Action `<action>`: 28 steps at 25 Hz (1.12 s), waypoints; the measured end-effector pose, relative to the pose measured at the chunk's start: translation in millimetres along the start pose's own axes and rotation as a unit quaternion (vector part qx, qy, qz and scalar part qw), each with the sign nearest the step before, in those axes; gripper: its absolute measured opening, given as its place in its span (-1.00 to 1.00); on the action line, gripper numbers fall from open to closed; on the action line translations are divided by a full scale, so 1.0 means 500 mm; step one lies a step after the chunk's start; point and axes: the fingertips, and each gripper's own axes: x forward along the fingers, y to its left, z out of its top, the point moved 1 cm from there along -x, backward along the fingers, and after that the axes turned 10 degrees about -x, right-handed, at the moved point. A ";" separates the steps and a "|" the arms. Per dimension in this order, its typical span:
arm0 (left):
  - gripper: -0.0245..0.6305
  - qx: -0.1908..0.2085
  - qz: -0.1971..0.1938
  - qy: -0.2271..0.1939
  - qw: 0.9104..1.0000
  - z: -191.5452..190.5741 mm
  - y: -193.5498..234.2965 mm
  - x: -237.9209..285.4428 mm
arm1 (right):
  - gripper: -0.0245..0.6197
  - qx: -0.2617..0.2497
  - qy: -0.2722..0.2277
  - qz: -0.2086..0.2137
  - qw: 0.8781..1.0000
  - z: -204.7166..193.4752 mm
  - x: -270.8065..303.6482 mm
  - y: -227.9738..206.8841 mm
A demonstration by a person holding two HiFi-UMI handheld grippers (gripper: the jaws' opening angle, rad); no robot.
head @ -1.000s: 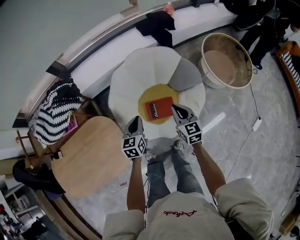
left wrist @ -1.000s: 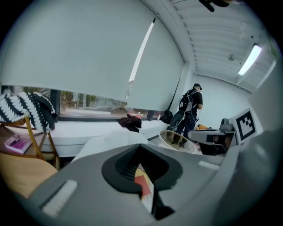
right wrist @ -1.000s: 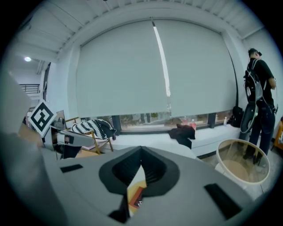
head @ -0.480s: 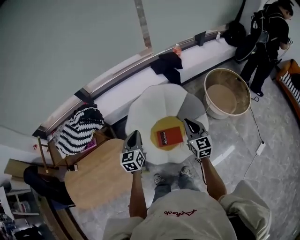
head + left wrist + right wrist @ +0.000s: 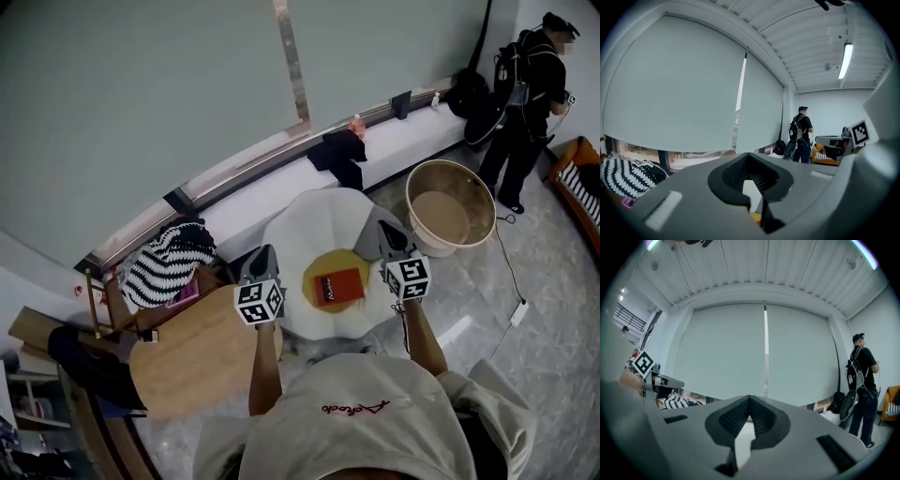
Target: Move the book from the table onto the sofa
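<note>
The red book lies flat on the yellow middle of the flower-shaped white sofa. My left gripper is held up above the sofa's left edge, to the left of the book, shut with nothing in it. My right gripper hangs above the sofa's right side, also shut and empty. Neither touches the book. In the left gripper view the closed jaws point level at the window blind, and the right gripper view shows its closed jaws facing the same wall.
A round wooden table stands left of the sofa, bare on top. A black-and-white striped bundle sits behind it. A large round basket is at the right. A person stands at the far right; black cloth lies on the window ledge.
Both grippers have risen well above the sofa, staying shut and empty. The head view has pulled up and back. The book has stayed on the yellow middle.
</note>
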 end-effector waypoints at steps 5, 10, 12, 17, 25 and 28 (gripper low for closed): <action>-0.90 0.001 -0.003 -0.023 1.000 0.045 -0.004 0.012 | -0.90 -0.006 -0.014 -0.009 1.000 0.023 0.007 -0.016; -0.90 0.006 -0.007 -0.025 1.000 0.053 -0.018 0.010 | -0.90 -0.005 -0.022 -0.011 1.000 0.035 0.001 -0.020; -0.90 0.005 -0.008 -0.022 1.000 0.047 -0.021 0.010 | -0.90 -0.006 -0.021 -0.008 1.000 0.035 0.001 -0.018; -0.90 0.004 -0.010 -0.015 1.000 0.030 -0.029 -0.002 | -0.90 -0.005 -0.014 -0.003 1.000 0.024 -0.012 -0.002; -0.90 0.008 -0.009 -0.013 1.000 0.026 -0.043 -0.019 | -0.90 -0.002 -0.012 0.003 1.000 0.023 -0.029 0.003; -0.90 0.010 -0.009 -0.013 1.000 0.024 -0.053 -0.023 | -0.90 0.000 -0.013 0.004 1.000 0.024 -0.037 0.001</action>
